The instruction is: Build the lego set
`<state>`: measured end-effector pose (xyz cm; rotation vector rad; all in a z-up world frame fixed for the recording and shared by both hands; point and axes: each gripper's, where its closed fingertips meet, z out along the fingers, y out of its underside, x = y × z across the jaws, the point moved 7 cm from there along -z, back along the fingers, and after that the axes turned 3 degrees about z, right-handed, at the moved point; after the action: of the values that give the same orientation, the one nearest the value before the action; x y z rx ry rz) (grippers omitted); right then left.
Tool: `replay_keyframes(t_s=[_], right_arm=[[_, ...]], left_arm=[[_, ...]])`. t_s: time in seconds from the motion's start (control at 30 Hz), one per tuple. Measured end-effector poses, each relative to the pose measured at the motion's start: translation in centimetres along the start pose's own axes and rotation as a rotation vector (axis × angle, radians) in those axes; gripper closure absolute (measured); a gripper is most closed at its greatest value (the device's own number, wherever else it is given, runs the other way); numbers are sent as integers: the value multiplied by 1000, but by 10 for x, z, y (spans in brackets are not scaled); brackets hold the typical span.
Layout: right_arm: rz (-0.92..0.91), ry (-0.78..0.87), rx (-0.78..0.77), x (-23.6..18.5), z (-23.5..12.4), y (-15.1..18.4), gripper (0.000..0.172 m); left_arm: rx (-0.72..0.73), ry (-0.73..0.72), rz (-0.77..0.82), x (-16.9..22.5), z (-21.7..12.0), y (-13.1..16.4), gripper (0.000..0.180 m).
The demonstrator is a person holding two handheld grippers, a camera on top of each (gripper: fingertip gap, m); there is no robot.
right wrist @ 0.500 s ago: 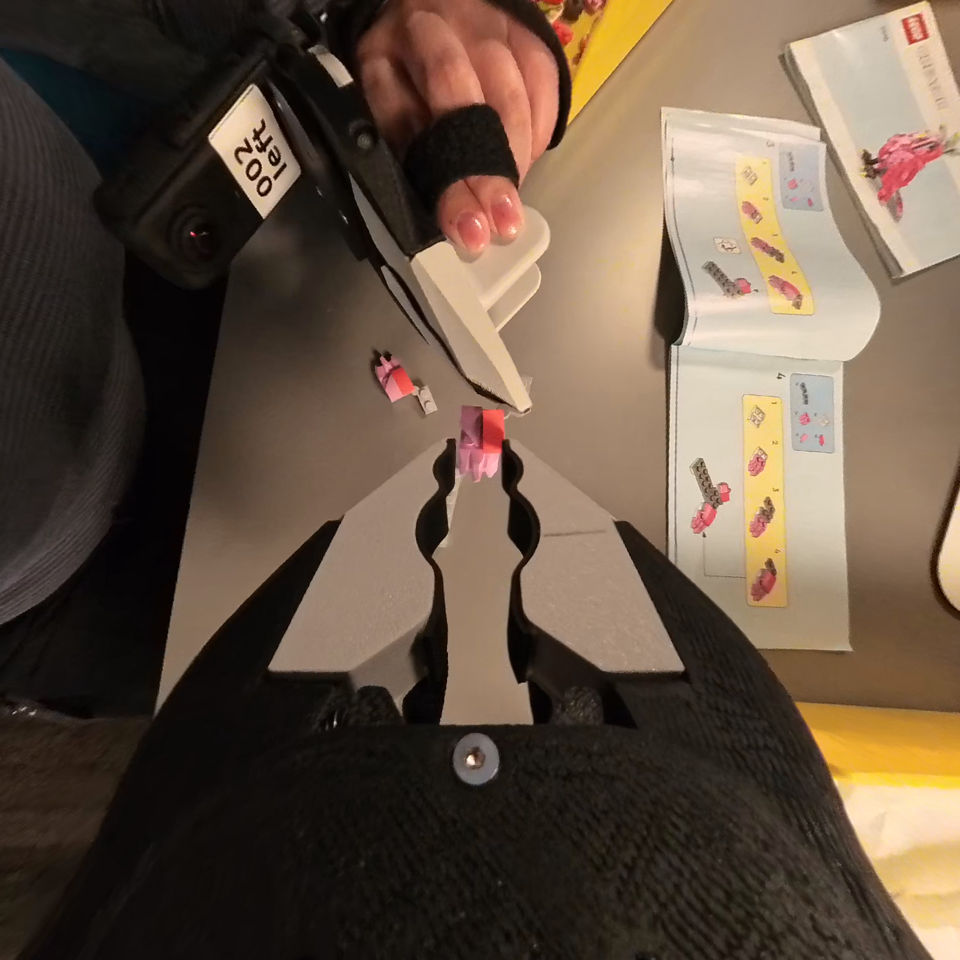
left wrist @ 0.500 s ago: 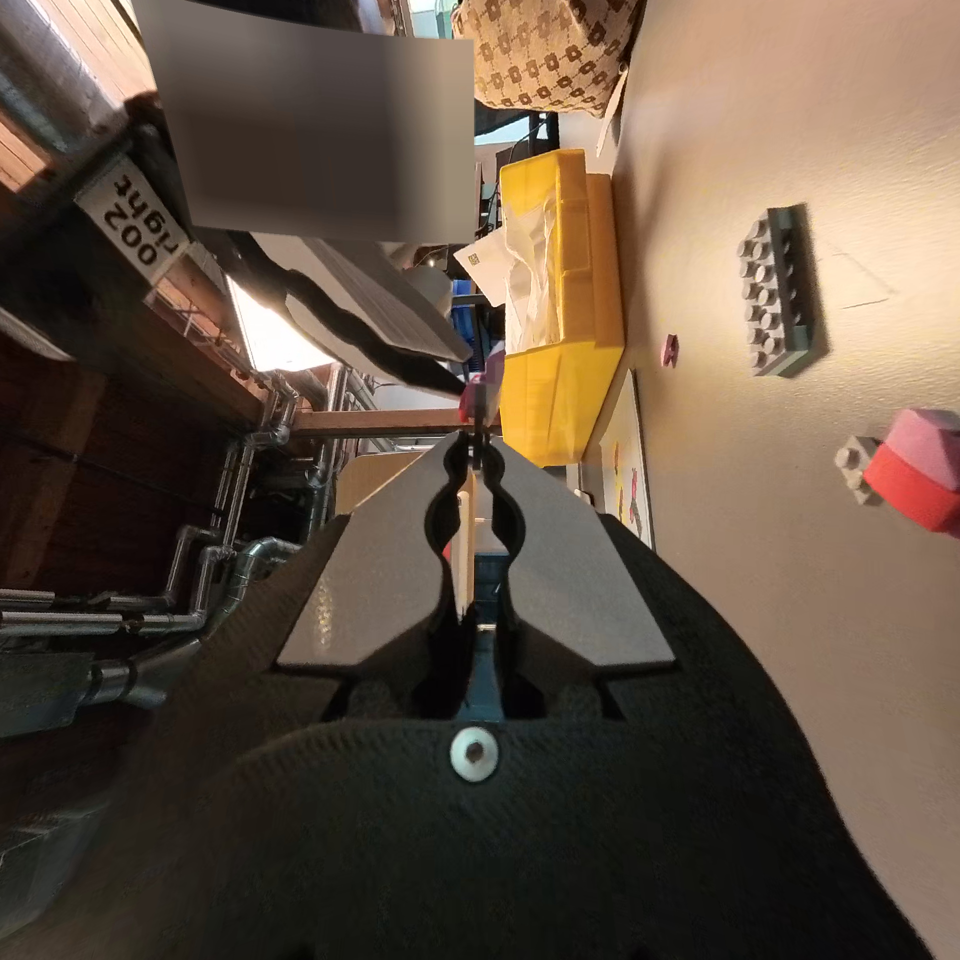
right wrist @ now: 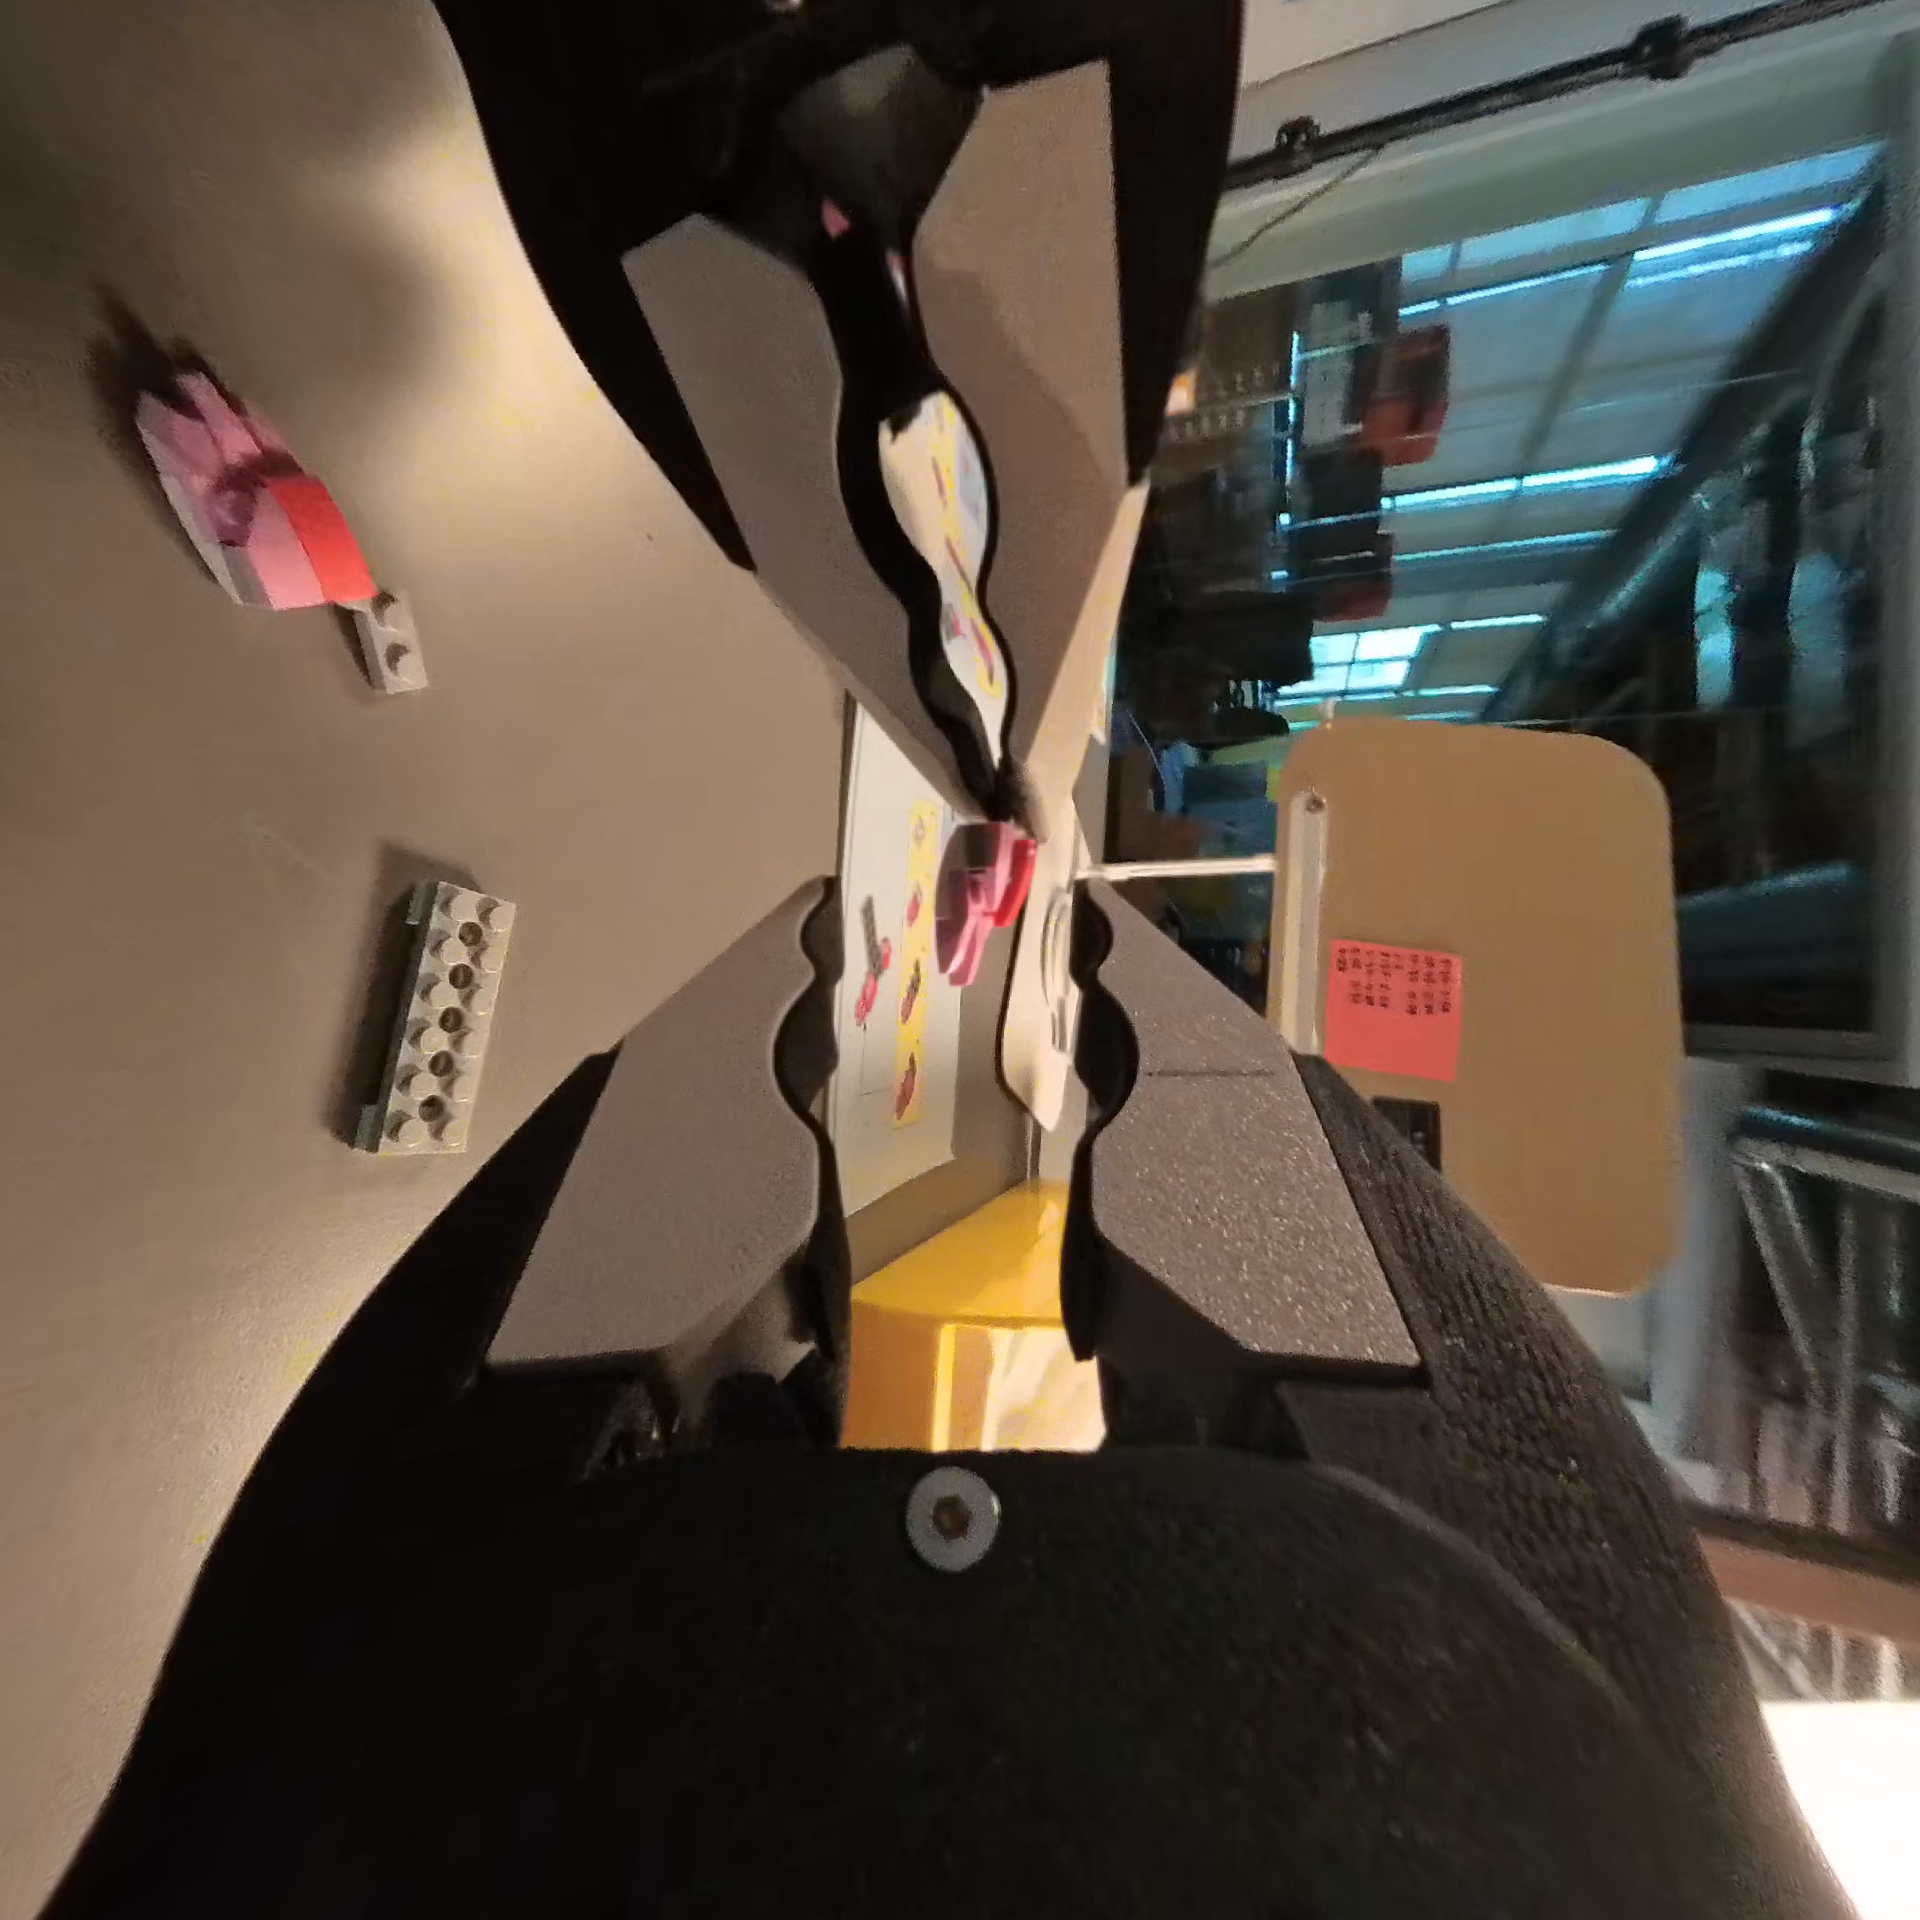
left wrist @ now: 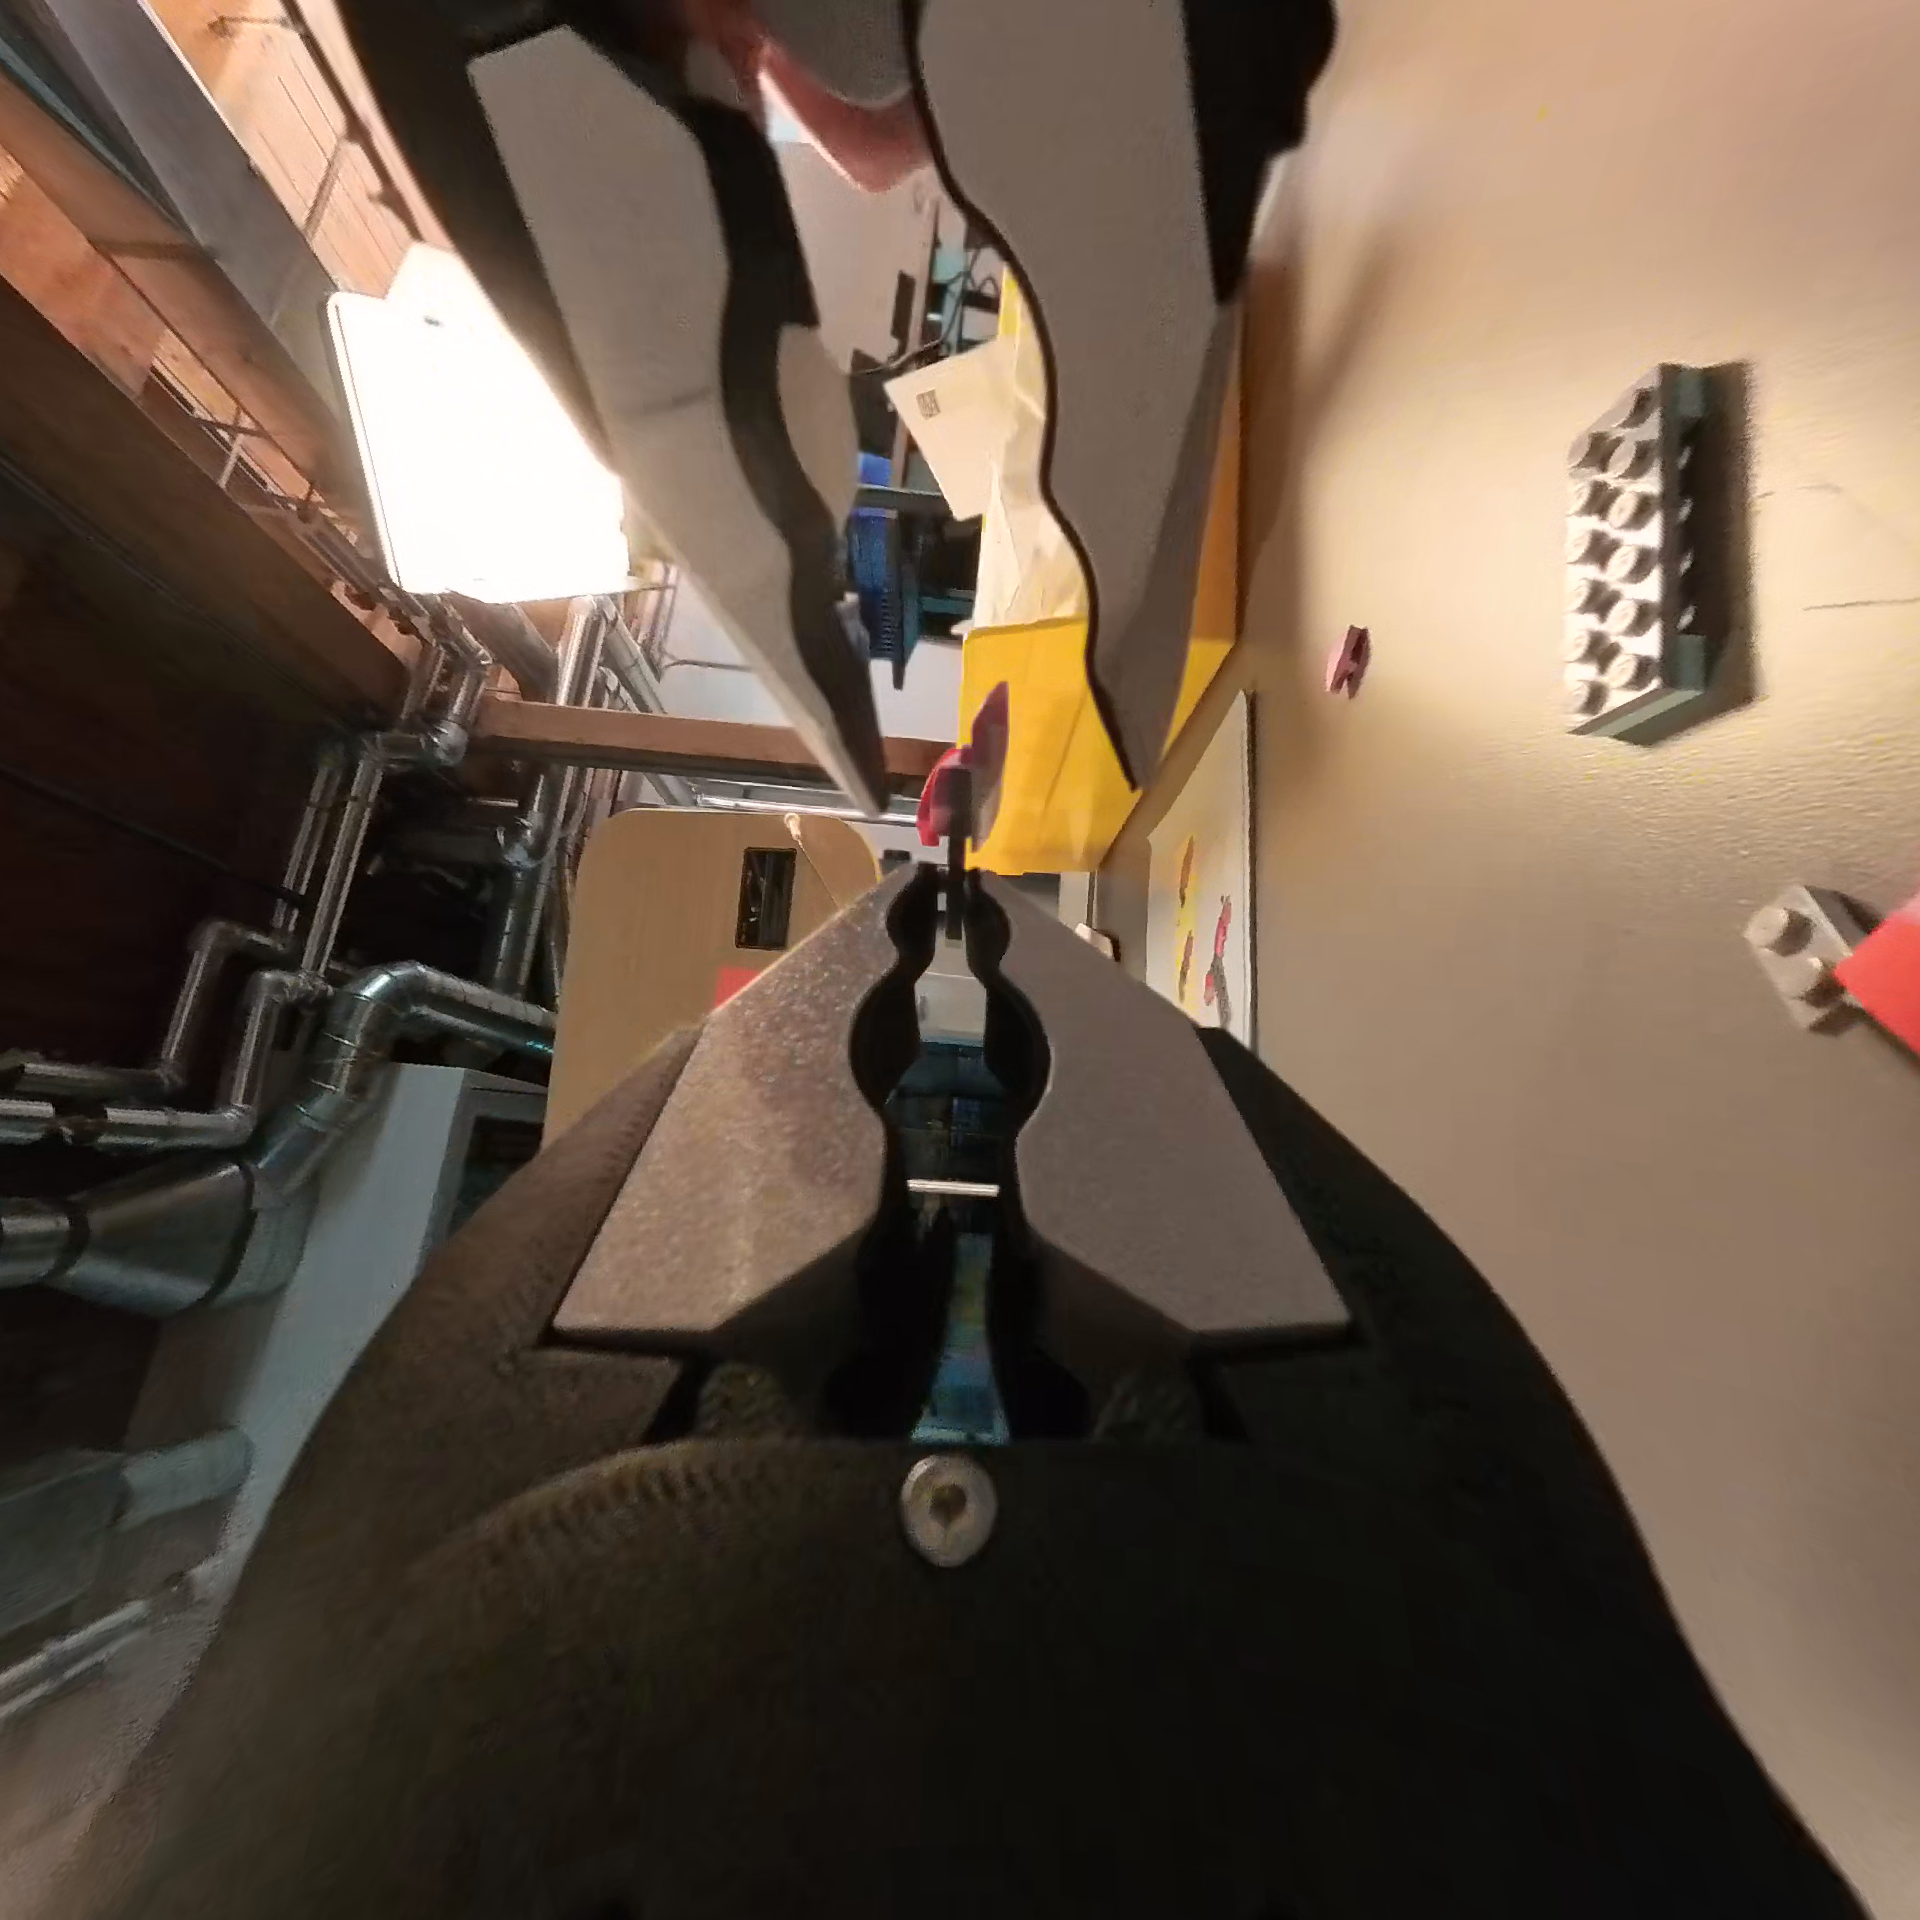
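The two tools meet tip to tip in the air above the worktop (left wrist: 1507, 1247). The left gripper (left wrist: 951, 896) has its fingers closed on a thin dark stalk, and this stalk carries the small pink and red piece (left wrist: 966, 790) just beyond the tips. The right gripper (right wrist: 956, 899) stands open. Its two fingers are on both sides of the same piece with air between, so they do not press on it (only the left one carries it).

From what lies around, the building looks only partly done. A bigger pink and red lump (right wrist: 260, 509) with a little grey plate under it rests alone on the worktop. The long grey plate (right wrist: 436, 1018) lies apart from it with nothing on top, and one tiny pink bit (left wrist: 1349, 660) lies loose near it.

The bricks are hard, shiny plastic with sharp edges, and the long plate has two rows of round studs. The fingers are matt grey and grainy, with wavy inner edges lined with black. The worktop is smooth and dull. An open paper booklet (right wrist: 883, 987) and a glossy yellow bin (left wrist: 1039, 748) are behind.
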<state>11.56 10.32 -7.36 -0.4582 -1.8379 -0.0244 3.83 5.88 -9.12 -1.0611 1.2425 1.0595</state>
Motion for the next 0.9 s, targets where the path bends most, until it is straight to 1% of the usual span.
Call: replay_keyframes(t_s=[0.07,0.23,0.37,0.57,0.8,0.87,0.9], right_arm=[[15,26,-21,-2,3,1,134],[5,46,-56,-8,9,2,138],[-32,86,-89,-8,12,4,158],[-115,136,-141,-11,15,5,161],[-170,93,-137,-13,16,8,164],[-140,68,-128,-13,16,11,164],[-124,63,-121,-13,16,12,164]], left_arm=[[-6,9,-19,0,0,1,177],[-11,26,-30,1,1,1,177],[-14,55,-21,6,3,-1,177],[-40,93,-69,8,5,1,177],[-46,127,-69,12,6,1,177],[-28,162,-120,14,7,2,176],[-13,185,-185,13,8,2,174]])
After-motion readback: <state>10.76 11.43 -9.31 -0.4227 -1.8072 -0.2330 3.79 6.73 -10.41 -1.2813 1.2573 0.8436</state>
